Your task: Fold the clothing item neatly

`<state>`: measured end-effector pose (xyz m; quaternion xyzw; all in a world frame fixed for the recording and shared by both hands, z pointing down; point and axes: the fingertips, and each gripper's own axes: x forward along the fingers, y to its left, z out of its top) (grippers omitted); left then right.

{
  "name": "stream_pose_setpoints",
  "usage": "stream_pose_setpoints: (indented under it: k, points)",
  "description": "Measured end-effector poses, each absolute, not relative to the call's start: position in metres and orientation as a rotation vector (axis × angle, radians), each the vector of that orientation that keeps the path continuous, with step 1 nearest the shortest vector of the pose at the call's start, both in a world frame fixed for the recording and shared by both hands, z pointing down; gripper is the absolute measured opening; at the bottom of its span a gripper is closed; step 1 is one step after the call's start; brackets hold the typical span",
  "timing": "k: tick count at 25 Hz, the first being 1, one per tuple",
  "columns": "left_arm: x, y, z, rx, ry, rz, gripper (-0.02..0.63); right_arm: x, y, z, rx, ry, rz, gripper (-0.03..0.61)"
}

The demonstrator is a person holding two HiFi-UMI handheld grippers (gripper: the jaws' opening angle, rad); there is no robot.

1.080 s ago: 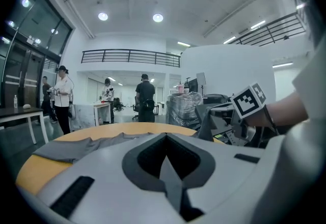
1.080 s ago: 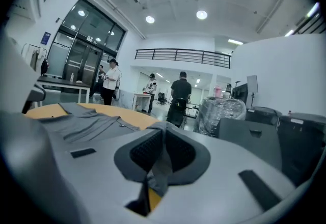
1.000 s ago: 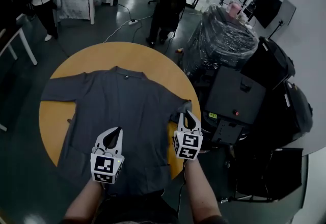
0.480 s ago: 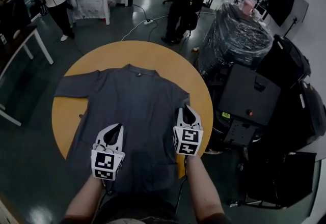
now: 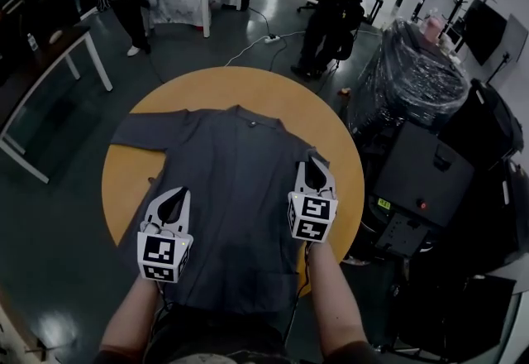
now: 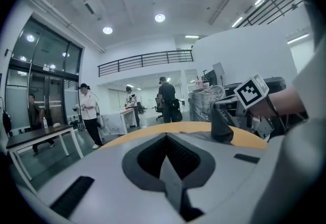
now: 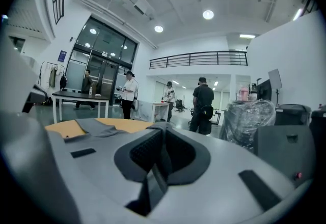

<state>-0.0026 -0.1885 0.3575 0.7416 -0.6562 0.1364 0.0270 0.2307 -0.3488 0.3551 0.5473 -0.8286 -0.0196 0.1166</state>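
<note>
Grey shirt (image 5: pixel 227 172) is lying spread flat on the round table (image 5: pixel 248 85), hem hanging over the table's near edge. Right gripper (image 5: pixel 311 167) is pinching cloth nr the table's right rim. Left gripper (image 5: pixel 176 198) is sitting fully closed towards its left side, prob. gripping too. Fabric's looking light, soft & floppy, so I'm favouring side seams for holds.

One shirt (image 5: pixel 231 180), one table (image 5: pixel 248 85), two grippers (image 5: pixel 173 195) (image 5: pixel 312 164)

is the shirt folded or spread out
Spread: the shirt lies open on the table, collar away, one sleeve stretched left; no fold across its body.
</note>
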Motion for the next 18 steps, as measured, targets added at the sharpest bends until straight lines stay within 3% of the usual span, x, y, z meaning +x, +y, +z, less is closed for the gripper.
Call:
stream_pose_setpoints:
  k: [6,18]
  points:
    - [-0.048,-0.198,0.354,2.288,-2.04,0.415,0.008,0.183,-0.355,0.337,1.601,-2.437,-0.114,0.014]
    - [-0.114,-0.239,0.39,2.435,-1.818,0.41,0.008,0.079,-0.351,0.393,1.656,-2.284,0.027,0.014]
